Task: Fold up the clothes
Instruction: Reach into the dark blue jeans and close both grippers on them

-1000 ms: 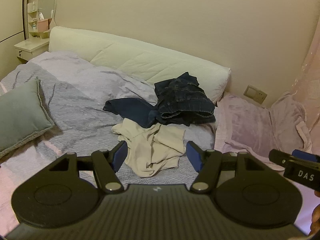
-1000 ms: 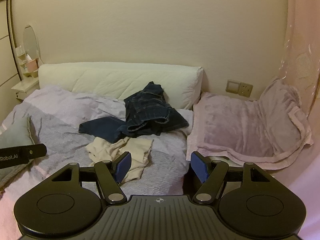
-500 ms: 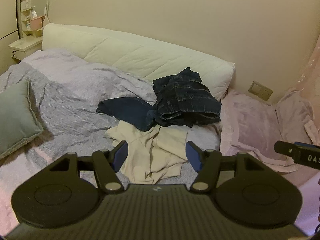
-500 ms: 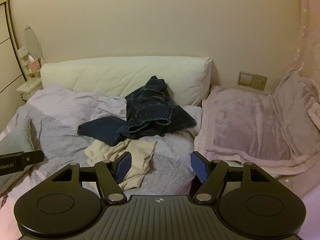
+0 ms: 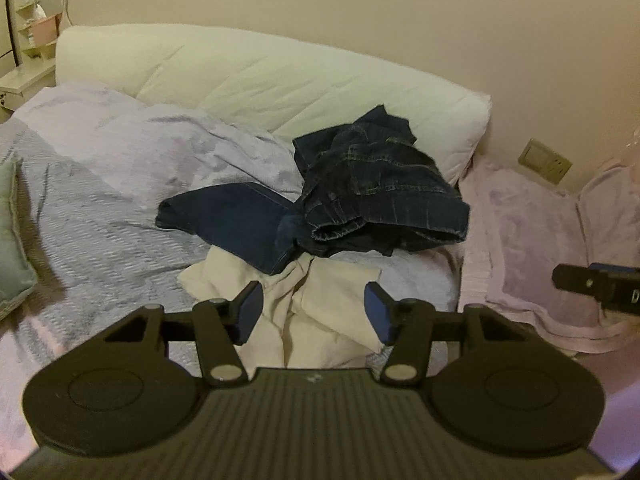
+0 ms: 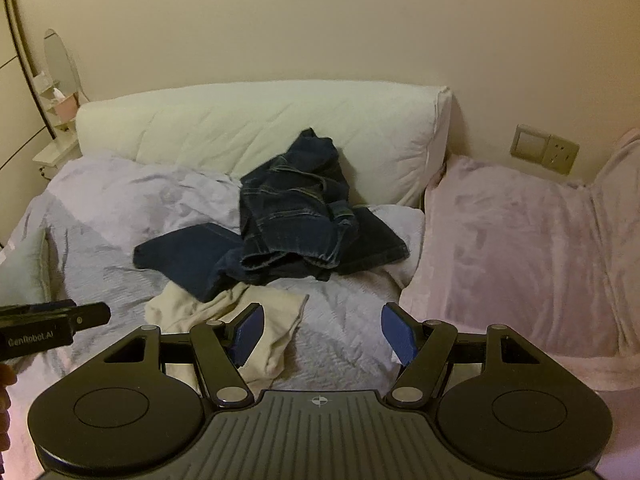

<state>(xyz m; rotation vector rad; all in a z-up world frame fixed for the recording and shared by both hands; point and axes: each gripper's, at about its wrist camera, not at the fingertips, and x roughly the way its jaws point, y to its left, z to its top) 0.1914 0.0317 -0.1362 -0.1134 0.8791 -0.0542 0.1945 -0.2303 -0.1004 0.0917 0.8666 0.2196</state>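
Hovering over bed | left gripper [image 5: 313, 312] wide open, empty, above rumpled cream garment [image 5: 320, 300] | right gripper [image 6: 322, 330] wide open, empty | jeans [image 6: 296, 220] heaped unfolded, likely awaiting folding

Bare quilt [image 6: 340, 320] beside clothes heap [image 6: 288, 220]

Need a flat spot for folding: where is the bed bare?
Free: pink fleece blanket right of the crumpled dark denim jeans; grey quilt left of them, up to the grey-green cushion. Crowded: centre, where the jeans overlap the cream garment.
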